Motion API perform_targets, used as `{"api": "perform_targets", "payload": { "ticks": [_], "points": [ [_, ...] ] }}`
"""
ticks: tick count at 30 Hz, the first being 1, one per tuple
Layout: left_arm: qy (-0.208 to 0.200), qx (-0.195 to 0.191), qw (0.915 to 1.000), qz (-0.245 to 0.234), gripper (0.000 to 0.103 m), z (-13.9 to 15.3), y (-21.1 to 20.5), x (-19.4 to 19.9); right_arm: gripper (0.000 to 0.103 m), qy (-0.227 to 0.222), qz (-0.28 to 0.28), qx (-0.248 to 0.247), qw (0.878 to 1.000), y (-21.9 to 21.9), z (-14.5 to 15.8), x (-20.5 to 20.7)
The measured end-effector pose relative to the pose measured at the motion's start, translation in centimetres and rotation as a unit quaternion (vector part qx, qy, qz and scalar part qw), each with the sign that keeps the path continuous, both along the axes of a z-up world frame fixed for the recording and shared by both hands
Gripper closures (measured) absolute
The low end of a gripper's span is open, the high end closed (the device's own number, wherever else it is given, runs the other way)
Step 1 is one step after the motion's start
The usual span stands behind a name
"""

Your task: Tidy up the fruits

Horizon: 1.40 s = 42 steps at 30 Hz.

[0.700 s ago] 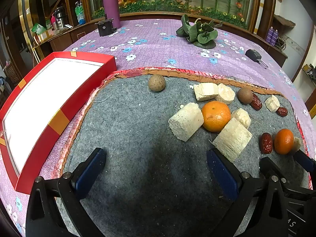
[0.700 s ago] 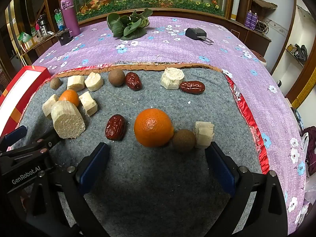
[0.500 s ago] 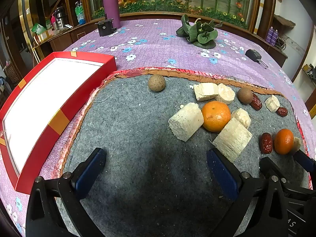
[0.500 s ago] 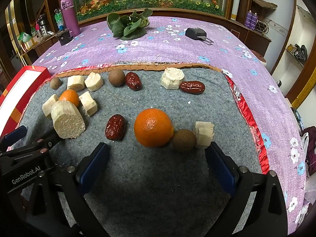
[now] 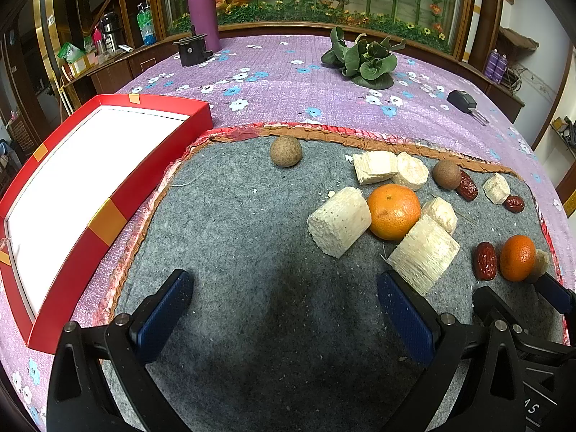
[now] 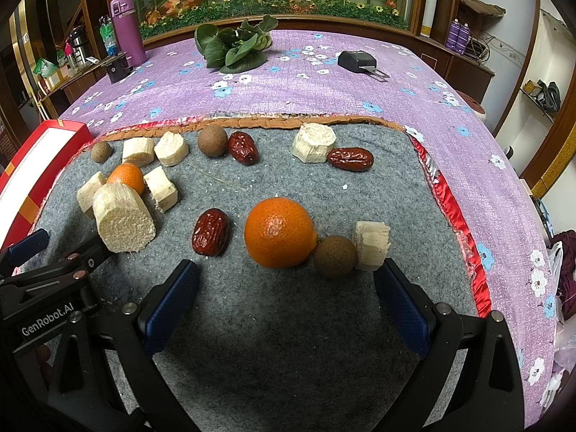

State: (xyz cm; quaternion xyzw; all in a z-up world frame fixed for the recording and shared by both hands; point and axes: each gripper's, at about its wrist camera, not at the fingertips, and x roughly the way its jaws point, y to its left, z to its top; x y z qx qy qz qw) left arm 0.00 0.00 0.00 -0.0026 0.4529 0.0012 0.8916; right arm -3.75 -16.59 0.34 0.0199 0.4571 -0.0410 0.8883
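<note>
**Observer:** What sits closest to your fingers right now?

**Operator:** On my right side, the large orange (image 6: pixel 279 232). It lies straight ahead of the right gripper (image 6: pixel 284 295), just beyond the tips and a little left of centre between them. It is round, so no long axis to line up with. A brown longan (image 6: pixel 334 255) touches it on the right, and a pale sugarcane chunk (image 6: pixel 372 239) sits just beside that, close to my right-hand fingertip.

**Observer:** And the fingers?

**Operator:** Both pairs are spread wide and hold nothing. The right gripper points forward, low over the grey felt mat (image 6: pixel 288 324).

**Observer:** The left?

**Operator:** The left gripper (image 5: pixel 284 306) faces bare felt. Its nearest piece is a big sugarcane cylinder (image 5: pixel 423 253), lying on its side, touching or nearly touching its right fingertip, long axis running diagonally away to the right. The red tray (image 5: pixel 108 212) lies to its left on the tabletop, apart from the fruit.

**Observer:** So which hand goes?

**Operator:** I'd judge the right, for the orange; the longan crowding it could get nudged.
</note>
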Motion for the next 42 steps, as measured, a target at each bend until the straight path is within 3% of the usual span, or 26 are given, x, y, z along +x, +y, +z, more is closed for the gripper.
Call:
{"api": "perform_targets", "payload": {
  "ticks": [28, 42],
  "points": [
    [0.000, 0.000, 1.0000, 0.000, 0.001, -0.01, 0.02, 0.00, 0.004, 0.003, 0.005, -0.002, 1.000, 0.08, -0.03, -0.05],
    [0.004, 0.000, 0.9999, -0.011, 0.001, 0.14, 0.09, -0.36, 0.004, 0.062, 0.055, 0.022, 0.996, -0.74, 0.52, 0.42]
  ]
}}
